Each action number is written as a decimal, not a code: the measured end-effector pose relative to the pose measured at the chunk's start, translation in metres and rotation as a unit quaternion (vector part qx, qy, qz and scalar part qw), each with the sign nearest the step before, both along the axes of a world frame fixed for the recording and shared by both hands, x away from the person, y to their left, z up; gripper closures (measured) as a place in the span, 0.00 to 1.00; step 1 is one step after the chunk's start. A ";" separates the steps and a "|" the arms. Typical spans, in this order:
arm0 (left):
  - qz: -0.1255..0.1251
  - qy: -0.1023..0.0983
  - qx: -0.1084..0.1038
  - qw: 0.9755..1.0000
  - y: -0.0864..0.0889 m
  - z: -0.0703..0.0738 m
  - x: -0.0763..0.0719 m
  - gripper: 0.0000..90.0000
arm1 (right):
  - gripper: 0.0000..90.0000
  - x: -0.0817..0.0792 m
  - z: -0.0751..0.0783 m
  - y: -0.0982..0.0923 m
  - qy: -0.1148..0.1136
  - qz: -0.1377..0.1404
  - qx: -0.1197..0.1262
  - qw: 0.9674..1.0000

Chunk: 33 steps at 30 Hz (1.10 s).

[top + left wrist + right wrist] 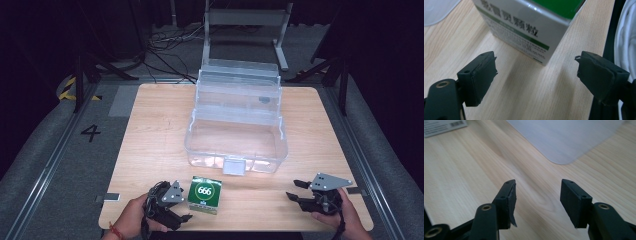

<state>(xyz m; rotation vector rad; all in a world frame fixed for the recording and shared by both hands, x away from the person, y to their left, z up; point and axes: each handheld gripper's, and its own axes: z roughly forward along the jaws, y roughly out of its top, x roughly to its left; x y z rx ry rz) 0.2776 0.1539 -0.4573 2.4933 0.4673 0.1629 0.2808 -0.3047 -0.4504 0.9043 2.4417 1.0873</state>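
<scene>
A small green carton [205, 194] marked 666 stands near the table's front edge, left of centre. My left gripper [186, 210] sits just left of it, held in a hand. In the left gripper view the carton's grey and green side [524, 22] lies just ahead of my left gripper [536, 72], whose jaws stand wide apart and open without touching it. My right gripper [293, 189] rests at the front right, pointing left. Seen in the right gripper view, my right gripper [537, 197] is open above bare wood with nothing between its pads [574, 200].
A clear plastic storage box [200, 150] with its tiered lid raised stands mid-table, behind the carton, and its base [564, 137] lies ahead of the right jaws. The wooden table [150, 130] ends close in front of both hands. A metal stand [245, 20] is beyond the table.
</scene>
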 end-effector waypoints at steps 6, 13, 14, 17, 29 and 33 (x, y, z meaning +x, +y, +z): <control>-0.022 0.010 -0.001 1.000 -0.012 -0.001 0.004 0.18 | 0.52 -0.009 0.012 0.048 -0.023 0.058 -0.014 0.998; -0.019 0.016 0.001 1.000 -0.019 -0.001 0.004 0.18 | 0.59 -0.010 0.014 0.100 -0.030 0.116 -0.022 0.993; -0.017 0.020 -0.003 1.000 -0.019 -0.001 0.004 0.18 | 0.59 -0.010 0.014 0.100 -0.030 0.116 -0.022 0.993; -0.016 0.024 -0.007 1.000 -0.022 0.000 0.005 0.18 | 0.62 -0.004 0.012 0.117 -0.026 0.134 -0.023 0.990; -0.023 0.031 -0.002 0.999 -0.030 0.000 0.001 0.20 | 0.78 0.012 0.012 0.162 -0.035 0.140 -0.018 0.989; -0.020 0.039 -0.019 0.999 -0.026 -0.002 0.003 0.21 | 0.77 0.024 0.012 0.166 -0.039 0.122 -0.016 0.992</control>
